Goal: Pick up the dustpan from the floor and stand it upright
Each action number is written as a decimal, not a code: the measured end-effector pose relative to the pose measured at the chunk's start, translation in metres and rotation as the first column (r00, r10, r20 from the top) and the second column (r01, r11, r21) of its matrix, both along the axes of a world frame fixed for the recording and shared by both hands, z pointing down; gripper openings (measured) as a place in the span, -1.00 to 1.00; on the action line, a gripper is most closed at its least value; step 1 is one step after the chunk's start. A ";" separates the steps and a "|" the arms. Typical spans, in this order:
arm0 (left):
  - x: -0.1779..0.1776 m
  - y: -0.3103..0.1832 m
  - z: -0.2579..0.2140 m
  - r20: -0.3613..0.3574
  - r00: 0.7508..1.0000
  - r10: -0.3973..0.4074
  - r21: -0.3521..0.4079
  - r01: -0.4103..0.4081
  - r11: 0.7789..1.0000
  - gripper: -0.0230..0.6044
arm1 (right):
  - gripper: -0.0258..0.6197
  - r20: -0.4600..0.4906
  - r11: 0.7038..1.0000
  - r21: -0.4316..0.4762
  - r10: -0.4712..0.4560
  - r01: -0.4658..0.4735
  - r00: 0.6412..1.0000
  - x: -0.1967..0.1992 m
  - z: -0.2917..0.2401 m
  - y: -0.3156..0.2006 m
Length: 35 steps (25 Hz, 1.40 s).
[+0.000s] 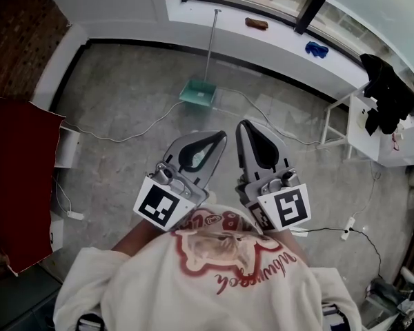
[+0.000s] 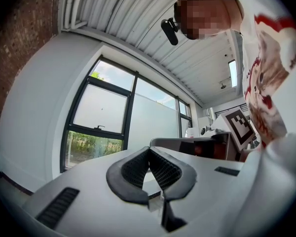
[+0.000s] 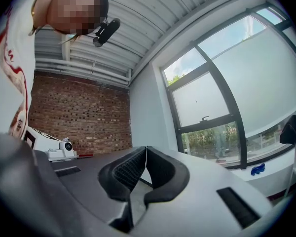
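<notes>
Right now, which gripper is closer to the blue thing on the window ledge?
Right. The blue thing sits ahead and right of the right gripper; the left gripper is farther away, on the other side of the right one.

Your dustpan [image 1: 197, 93]: teal, at your 12 o'clock, resting on floor near wall, long thin handle [image 1: 211, 47] running toward 12 o'clock.
</notes>
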<state>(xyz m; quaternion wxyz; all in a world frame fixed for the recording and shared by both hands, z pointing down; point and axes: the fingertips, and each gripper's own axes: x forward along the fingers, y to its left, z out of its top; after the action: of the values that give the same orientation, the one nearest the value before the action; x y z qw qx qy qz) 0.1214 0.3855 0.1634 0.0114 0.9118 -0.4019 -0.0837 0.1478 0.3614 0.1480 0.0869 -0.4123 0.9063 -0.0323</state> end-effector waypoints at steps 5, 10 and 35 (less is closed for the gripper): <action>-0.004 -0.041 -0.003 -0.023 1.000 0.001 0.016 -0.001 1.000 -0.87 | -0.84 -0.017 1.000 0.027 -0.005 0.005 1.000 -0.007 -0.007 -0.034; -0.022 -0.105 -0.002 -0.018 1.000 0.003 0.043 -0.002 0.999 -0.87 | -0.84 -0.011 0.999 0.054 0.009 -0.008 1.000 -0.020 -0.007 -0.098; -0.139 -0.514 -0.015 -0.014 0.995 0.098 0.005 -0.098 0.995 -0.87 | -0.84 -0.018 0.994 0.034 0.100 -0.099 0.995 -0.128 -0.026 -0.505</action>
<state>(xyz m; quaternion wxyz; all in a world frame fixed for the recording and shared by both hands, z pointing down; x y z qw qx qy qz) -0.0174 -0.1288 0.1485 0.0162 0.9298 -0.3565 -0.0905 0.0201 -0.1439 0.1224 0.0861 -0.4559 0.8858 -0.0090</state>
